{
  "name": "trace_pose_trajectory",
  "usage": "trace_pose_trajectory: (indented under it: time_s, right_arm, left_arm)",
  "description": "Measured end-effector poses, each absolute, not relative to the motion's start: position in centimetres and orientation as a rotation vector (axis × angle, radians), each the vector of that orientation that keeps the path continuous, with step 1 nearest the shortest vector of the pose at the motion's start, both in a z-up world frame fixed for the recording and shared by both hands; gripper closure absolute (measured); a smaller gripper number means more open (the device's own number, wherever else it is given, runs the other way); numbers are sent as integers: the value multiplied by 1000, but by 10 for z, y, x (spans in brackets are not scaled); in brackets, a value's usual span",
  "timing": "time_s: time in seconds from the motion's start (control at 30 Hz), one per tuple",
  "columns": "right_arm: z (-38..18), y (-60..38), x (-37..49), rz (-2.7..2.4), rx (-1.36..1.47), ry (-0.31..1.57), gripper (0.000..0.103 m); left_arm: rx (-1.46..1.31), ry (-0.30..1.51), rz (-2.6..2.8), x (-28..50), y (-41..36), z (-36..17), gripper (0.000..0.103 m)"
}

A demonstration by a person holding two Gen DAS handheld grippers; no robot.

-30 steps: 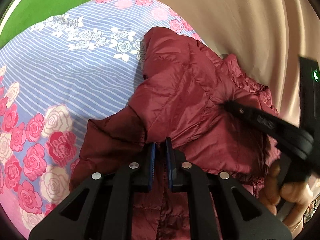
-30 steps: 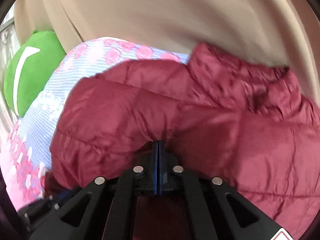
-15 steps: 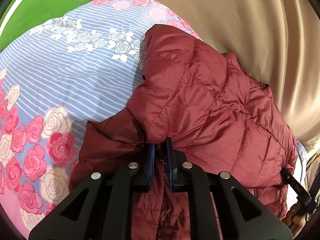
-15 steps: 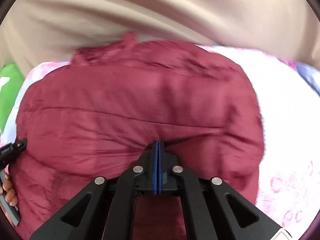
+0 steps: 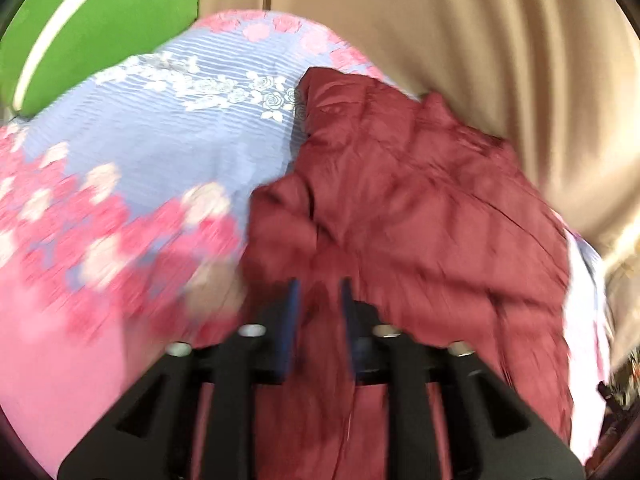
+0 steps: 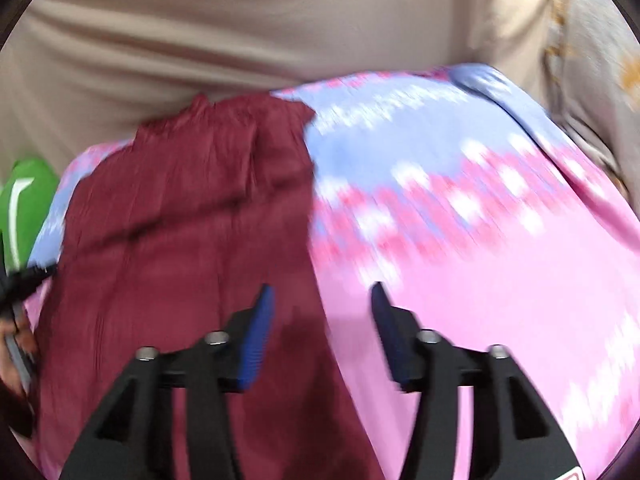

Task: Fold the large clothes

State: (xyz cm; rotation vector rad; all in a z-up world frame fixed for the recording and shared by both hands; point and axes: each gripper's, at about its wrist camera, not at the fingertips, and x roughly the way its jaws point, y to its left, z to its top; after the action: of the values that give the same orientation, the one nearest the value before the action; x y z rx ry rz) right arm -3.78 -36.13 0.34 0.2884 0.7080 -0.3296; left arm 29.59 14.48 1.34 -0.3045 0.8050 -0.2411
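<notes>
Maroon quilted jacket, lying in a folded heap on a bed whose sheet is printed with blue stripes and pink and white roses. Left-wrist view: the jacket occupies the right half of the sheet, its far edge close to the beige curtain behind the bed; a green cushion sits at the sheet's far left corner. Left gripper: jaws opening, blue pads apart, with jacket fabric seen in the gap between them and no pad visibly pressing it. Right-wrist view: the jacket fills the left half, bare sheet the right. Right gripper: jaws opening, spread wide over the jacket's right edge, gripping nothing. Both views are motion-blurred.
</notes>
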Motion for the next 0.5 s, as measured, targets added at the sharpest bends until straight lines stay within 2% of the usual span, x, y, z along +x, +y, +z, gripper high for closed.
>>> trace_pose_trajectory:
  time_s: [0.07, 0.2, 0.27, 0.5]
  right_arm:
    - [-8, -358, -74, -314, 308, 730, 37]
    - [-36, -349, -133, -290, 404, 778, 35]
    - [-46, -348, -155, -254, 474, 777, 32]
    - [-67, -348, -167, -142, 675, 725, 30]
  left_arm:
    - [-308, 805, -248, 251, 166, 19, 44]
    - [-395, 870, -279, 172, 214, 6, 30]
    - [-471, 892, -292, 146, 228, -4, 27]
    - [-572, 903, -316, 94, 227, -28, 27]
